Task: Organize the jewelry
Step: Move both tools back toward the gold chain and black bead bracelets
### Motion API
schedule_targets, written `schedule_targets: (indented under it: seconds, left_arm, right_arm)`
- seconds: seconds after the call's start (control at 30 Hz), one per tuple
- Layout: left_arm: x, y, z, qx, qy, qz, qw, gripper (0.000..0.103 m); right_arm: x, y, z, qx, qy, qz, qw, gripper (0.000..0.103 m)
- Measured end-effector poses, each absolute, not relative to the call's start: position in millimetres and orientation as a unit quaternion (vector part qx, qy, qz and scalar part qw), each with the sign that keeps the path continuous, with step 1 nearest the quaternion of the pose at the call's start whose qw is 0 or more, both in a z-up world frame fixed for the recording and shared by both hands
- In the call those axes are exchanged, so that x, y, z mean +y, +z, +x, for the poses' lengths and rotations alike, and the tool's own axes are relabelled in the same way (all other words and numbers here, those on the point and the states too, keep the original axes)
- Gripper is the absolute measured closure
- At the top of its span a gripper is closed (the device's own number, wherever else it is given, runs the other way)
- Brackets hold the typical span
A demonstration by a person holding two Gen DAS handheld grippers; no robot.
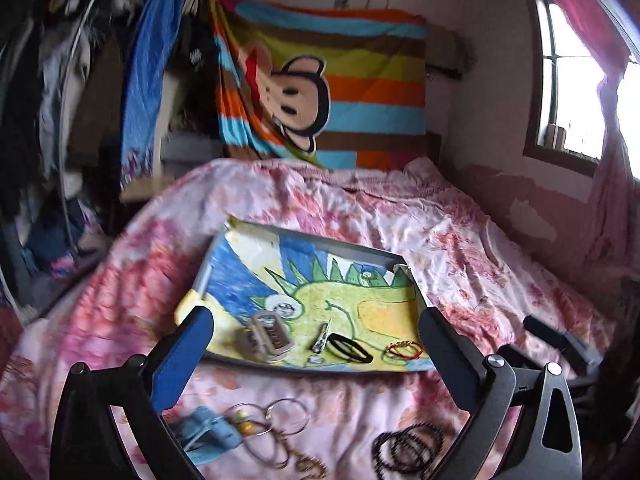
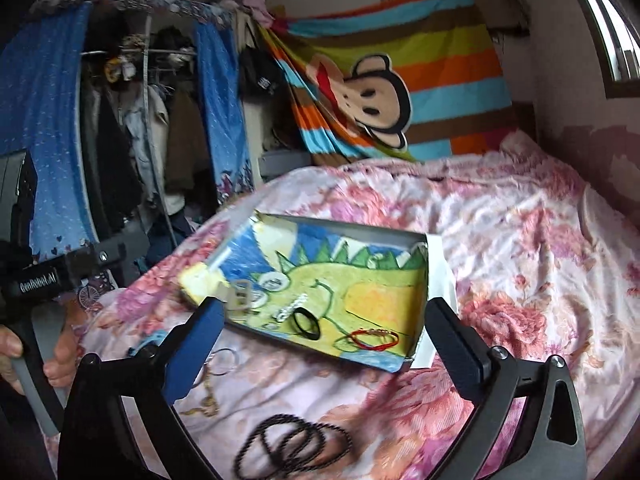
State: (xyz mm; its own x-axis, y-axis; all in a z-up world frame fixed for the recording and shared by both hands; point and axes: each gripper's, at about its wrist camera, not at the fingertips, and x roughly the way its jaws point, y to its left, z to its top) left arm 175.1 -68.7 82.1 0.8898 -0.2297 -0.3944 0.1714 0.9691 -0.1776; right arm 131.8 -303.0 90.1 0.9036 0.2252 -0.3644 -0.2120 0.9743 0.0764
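A shallow tray (image 1: 362, 250) (image 2: 360, 229) lined with a dinosaur drawing lies on the bed. In it are a grey buckle-like piece (image 1: 269, 336) (image 2: 239, 299), a silver hair clip (image 1: 322, 336) (image 2: 292, 307), a black hair band (image 1: 350, 348) (image 2: 307, 324), a red cord bracelet (image 1: 404, 350) (image 2: 374, 338) and round silver pieces (image 1: 285, 308). On the quilt in front lie silver rings (image 1: 280, 420) (image 2: 222, 360), a blue clip (image 1: 208, 434), a gold chain (image 2: 206, 400) and a black bead strand (image 1: 408, 446) (image 2: 292, 444). My left gripper (image 1: 316, 344) and right gripper (image 2: 324, 332) are both open and empty above the tray's near edge.
The bed has a pink floral quilt (image 1: 460, 232) (image 2: 520, 240). A striped monkey blanket (image 1: 340, 80) hangs on the back wall. A clothes rack with blue curtains (image 2: 120, 120) stands to the left. A window (image 1: 568, 80) is on the right. The left gripper's handle (image 2: 36, 280) shows in the right wrist view.
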Motion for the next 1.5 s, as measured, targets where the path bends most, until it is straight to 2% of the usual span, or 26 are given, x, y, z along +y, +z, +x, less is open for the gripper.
schedule_targets:
  seconds: [0.33,0.63,0.9,1.2,1.5]
  left_arm:
    - [-46,81,99,0.173,-0.105,-0.057,0.978,0.000]
    - [-19,47,59,0.209,-0.086,-0.026,0.974,0.000]
    - [1,17,61,0.261,-0.069,-0.033,0.962,0.000]
    - [-14,-4,79,0.320,-0.093,0.001,0.943,0.000]
    - [-28,-17,106,0.366,-0.147,-0.012,0.919,0.000]
  right_arm:
    - [-292,98,45,0.150,0.094,0.003,0.984,0.002]
    - [-294,71,12,0.209,0.098,-0.003,0.973,0.002]
    - [-296,38,26,0.280,0.095,-0.006,0.955,0.002]
    - [-294,9,61,0.362,0.110,-0.019,0.925,0.002]
    - [-305,-3,99,0.391,0.133,-0.027,0.910,0.002]
